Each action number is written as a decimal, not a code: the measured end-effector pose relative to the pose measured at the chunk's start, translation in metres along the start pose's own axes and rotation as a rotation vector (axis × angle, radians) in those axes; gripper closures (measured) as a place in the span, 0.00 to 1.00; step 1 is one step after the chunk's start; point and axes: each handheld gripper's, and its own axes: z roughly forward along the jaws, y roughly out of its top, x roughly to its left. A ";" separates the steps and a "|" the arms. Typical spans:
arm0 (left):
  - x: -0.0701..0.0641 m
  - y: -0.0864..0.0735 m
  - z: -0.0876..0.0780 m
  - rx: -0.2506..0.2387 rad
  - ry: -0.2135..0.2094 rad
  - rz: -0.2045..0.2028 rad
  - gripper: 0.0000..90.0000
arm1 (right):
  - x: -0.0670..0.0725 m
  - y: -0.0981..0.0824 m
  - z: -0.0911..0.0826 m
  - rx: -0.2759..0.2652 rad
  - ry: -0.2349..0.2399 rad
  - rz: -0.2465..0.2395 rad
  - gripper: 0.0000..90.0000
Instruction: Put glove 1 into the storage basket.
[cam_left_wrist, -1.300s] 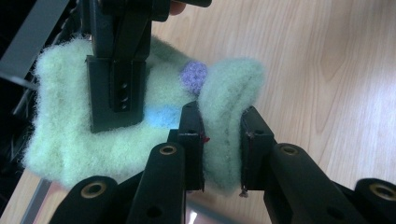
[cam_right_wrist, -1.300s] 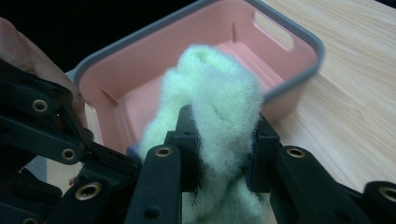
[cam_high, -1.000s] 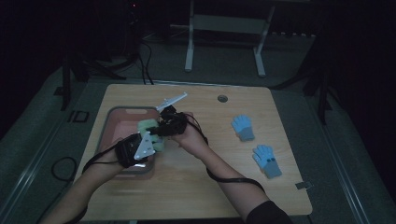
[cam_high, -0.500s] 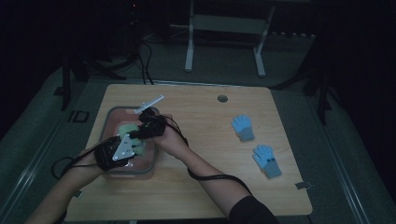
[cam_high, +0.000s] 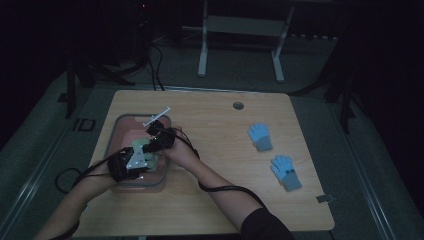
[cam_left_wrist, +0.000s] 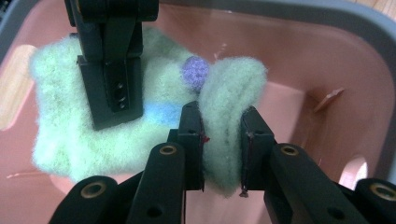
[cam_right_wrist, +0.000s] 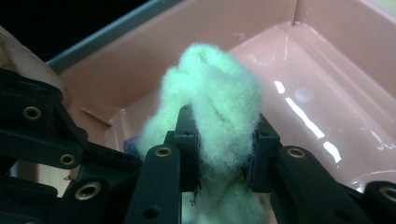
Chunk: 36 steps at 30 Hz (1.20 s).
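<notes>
One pale green fuzzy glove (cam_left_wrist: 116, 135) lies inside one pink tub (cam_high: 125, 127) at about nine o'clock on the table (cam_high: 215, 150); two blue gloves (cam_high: 261, 136) rest well apart from it near three o'clock. From above, the green glove is mostly hidden beneath both grippers, and the dim light blurs its shape.

The left gripper (cam_left_wrist: 223, 144) pinches a raised fold of the glove, jaws narrow, pads pressing the fleece. The right gripper (cam_right_wrist: 224, 149) clamps another bunched part of the same glove, jaws slightly wider. In the left gripper view, the right gripper's jaw stands at eleven o'clock against the glove.
</notes>
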 end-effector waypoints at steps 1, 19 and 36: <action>0.000 0.000 0.002 0.004 -0.006 -0.006 0.84 | -0.001 0.000 0.002 0.010 -0.002 -0.001 0.79; 0.006 0.008 0.029 0.115 -0.069 0.006 0.65 | -0.006 0.004 0.003 0.073 -0.077 0.003 0.48; 0.015 0.008 0.003 0.049 0.021 -0.163 0.16 | -0.008 0.002 -0.039 -0.018 -0.031 0.011 0.26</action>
